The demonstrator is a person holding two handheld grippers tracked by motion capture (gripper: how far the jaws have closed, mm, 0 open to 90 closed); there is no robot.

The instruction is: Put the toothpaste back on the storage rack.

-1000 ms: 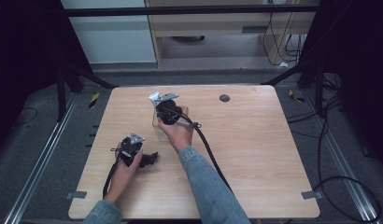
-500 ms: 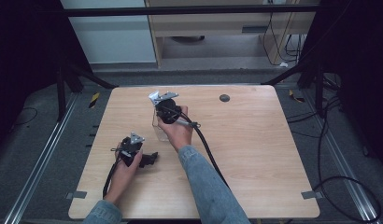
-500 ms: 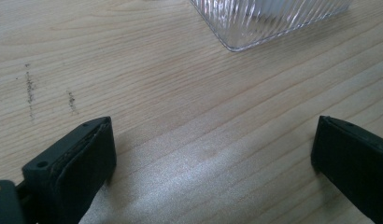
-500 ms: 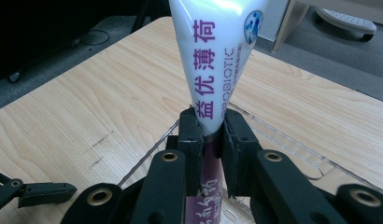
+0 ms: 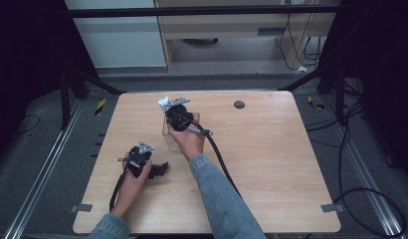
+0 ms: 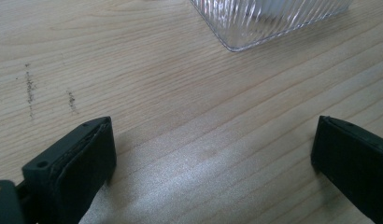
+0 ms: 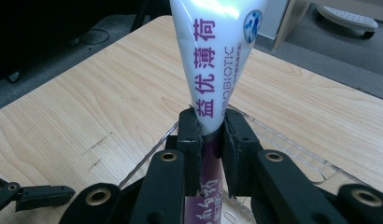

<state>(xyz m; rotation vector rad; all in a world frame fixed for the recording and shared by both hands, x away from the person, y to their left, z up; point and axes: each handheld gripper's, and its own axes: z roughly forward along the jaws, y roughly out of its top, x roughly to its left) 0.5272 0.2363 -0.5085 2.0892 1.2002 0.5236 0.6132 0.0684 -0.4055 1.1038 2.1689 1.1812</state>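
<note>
At the centre of the right gripper view, our right hand-held gripper [image 7: 210, 135] has its jaws closed tight on a white tube [image 7: 217, 56] printed with purple characters and the word PROBIOTIC; the grip sits low on the tube, whose wider end rises toward the top of the frame. Beneath the jaws lies a clear plastic tray [image 7: 292, 149], so we judge the tube is being set into it or lifted out of it; we cannot tell which. To do this well, we should keep the tube upright, hold the squeeze steady so the soft body does not slip, and move straight above the tray without knocking its rim.

Lower left of centre in the high view, our left hand-held gripper [image 5: 157, 169] rests on the desk [image 5: 271, 169], jaws spread wide and holding nothing. It could steady the tray if it slides.

The left gripper view gives the tray's ribbed corner [image 6: 269, 21] at the top of the frame, and faint dark scuffs [image 6: 31, 88] on the wood. The high view shows the whole layout, with a small dark disc [image 5: 239, 104] near the far edge.
</note>
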